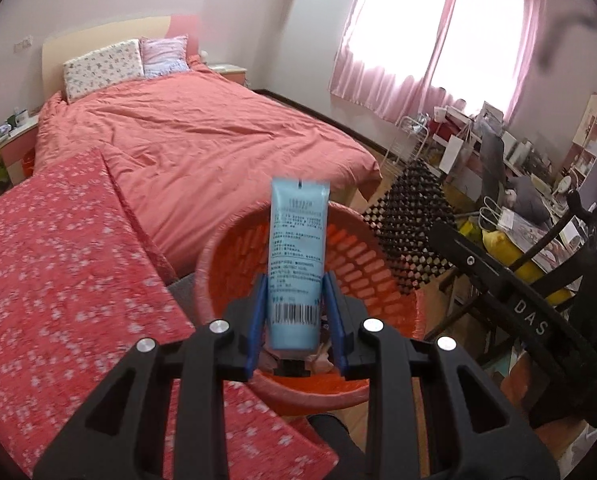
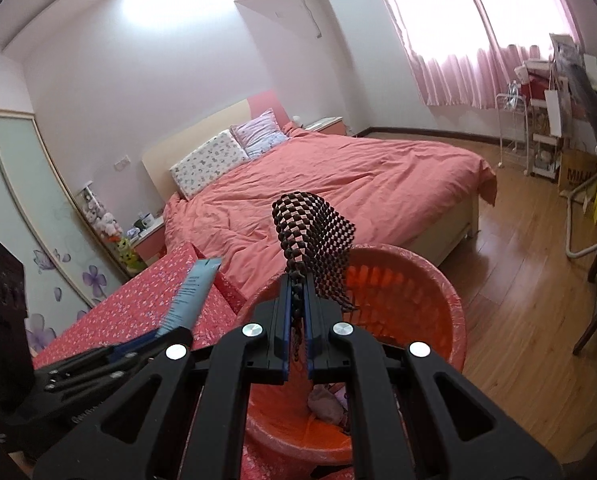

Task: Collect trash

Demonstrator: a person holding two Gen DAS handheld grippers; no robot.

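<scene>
My left gripper (image 1: 296,280) is shut on a light blue tube (image 1: 297,252) with a barcode, held upright over the orange slotted basket (image 1: 206,264). In the right wrist view the tube (image 2: 192,296) and left gripper (image 2: 138,344) show at the lower left. My right gripper (image 2: 297,280) is shut on the edge of a black lattice net (image 2: 318,232), which curls above the basket (image 2: 454,308). The same net (image 1: 410,232) appears right of the tube in the left wrist view. Crumpled pinkish scraps (image 2: 326,400) lie in the basket's bottom.
A red flowered cover (image 1: 58,264) lies left of the basket, with a salmon-covered bed (image 1: 202,140) beyond it. Wood floor (image 2: 530,280) stretches to the right. A cluttered desk and chair (image 1: 494,160) stand by the pink curtains (image 1: 438,32).
</scene>
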